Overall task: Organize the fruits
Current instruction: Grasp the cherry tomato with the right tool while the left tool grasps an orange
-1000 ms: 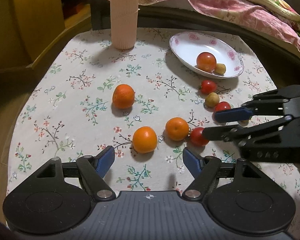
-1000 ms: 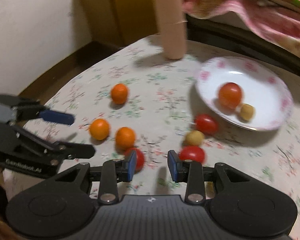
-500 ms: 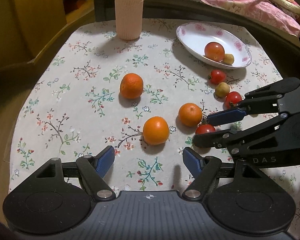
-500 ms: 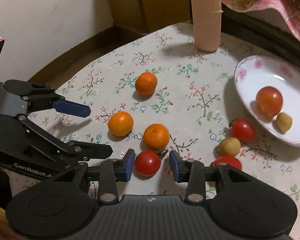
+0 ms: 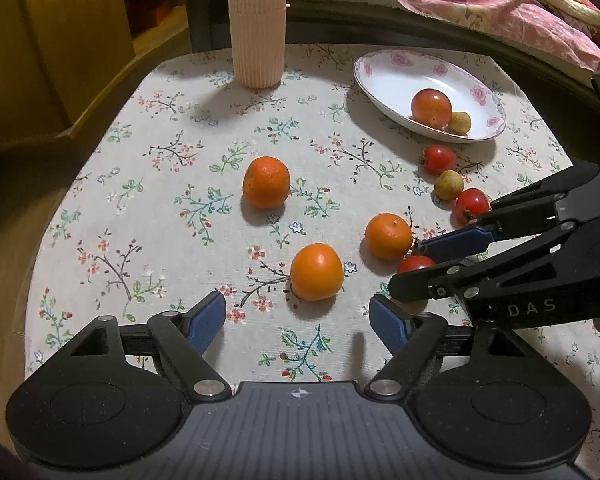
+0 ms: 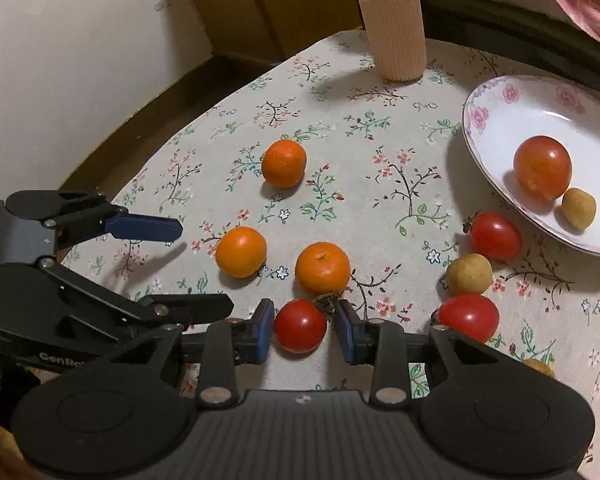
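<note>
Three oranges lie on the floral cloth: one far [image 5: 266,187], one near [image 5: 317,271], one to the right [image 5: 388,236]. My right gripper [image 6: 303,330] is open with its blue pads on either side of a red tomato [image 6: 300,325], small gaps showing at each pad. It also shows in the left wrist view [image 5: 410,268]. My left gripper [image 5: 298,320] is open and empty, just short of the near orange. A white flowered plate [image 5: 384,76] holds a large tomato [image 5: 431,106] and a small yellow fruit [image 5: 459,123].
Two more tomatoes [image 6: 495,236] [image 6: 468,317] and a yellow fruit [image 6: 469,274] lie between the right gripper and the plate. A tall ribbed pink cylinder [image 5: 256,24] stands at the back. The table edge curves off at the left. Pink bedding [image 5: 480,0] lies behind.
My right gripper moved forward and left so the tomato now sits between its pads. My left gripper edged closer to the oranges. No fruit has moved.
</note>
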A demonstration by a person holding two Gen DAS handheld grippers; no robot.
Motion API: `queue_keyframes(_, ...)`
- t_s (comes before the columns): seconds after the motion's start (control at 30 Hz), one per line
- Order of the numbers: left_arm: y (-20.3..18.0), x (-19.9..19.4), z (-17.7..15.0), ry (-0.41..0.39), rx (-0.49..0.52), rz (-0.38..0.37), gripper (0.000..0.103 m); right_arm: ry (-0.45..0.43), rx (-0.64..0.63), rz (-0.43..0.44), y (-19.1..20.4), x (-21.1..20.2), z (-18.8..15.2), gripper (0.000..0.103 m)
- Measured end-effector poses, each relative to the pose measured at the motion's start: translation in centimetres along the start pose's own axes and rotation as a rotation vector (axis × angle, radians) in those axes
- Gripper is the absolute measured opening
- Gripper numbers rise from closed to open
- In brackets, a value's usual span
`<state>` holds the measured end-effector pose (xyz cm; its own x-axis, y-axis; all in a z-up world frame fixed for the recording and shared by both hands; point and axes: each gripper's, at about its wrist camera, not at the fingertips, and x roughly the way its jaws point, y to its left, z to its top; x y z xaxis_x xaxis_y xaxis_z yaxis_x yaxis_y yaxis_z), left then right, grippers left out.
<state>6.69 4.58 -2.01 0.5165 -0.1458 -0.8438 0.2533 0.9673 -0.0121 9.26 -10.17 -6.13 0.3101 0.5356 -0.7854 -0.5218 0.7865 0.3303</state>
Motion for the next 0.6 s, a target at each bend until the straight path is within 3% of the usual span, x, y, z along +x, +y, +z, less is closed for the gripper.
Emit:
queue_keyframes(0.43,-0.9,0.3,0.0,-0.004,0.061,-0.01,0.085,0.021,-0.114,-0.08,1.6,-0.5,-0.4,0.028)
queue_keyframes(0.6,-1.9,1.1,0.6,-0.028,0.108,-0.019,0.083,0.016,-0.09,-0.107,0.5,-1.7,-0.6,0.028)
